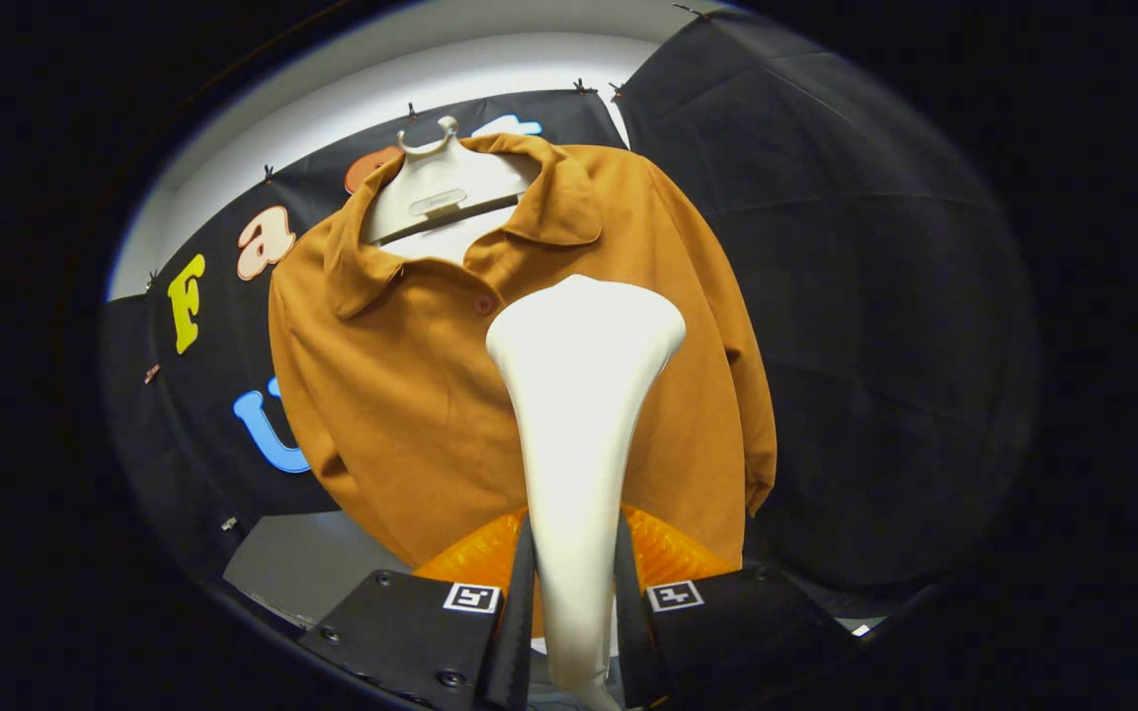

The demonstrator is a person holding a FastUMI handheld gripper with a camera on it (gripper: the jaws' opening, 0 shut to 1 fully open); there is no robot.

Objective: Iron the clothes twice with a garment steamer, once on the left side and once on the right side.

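Gripper [574, 602], lower centre, clamped on steamer [579, 415] handle. Steamer head raised before shirt [401, 395], mid-frame, near the placket. Best kept flat against cloth, drawn slowly down one side.

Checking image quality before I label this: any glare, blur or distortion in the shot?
Gripper view: the white steamer, clamped between the gripper fingers, is bright and nearly washed out; fisheye bends the brown shirt and hanger; shirt and fingers look sharp, with no motion blur.
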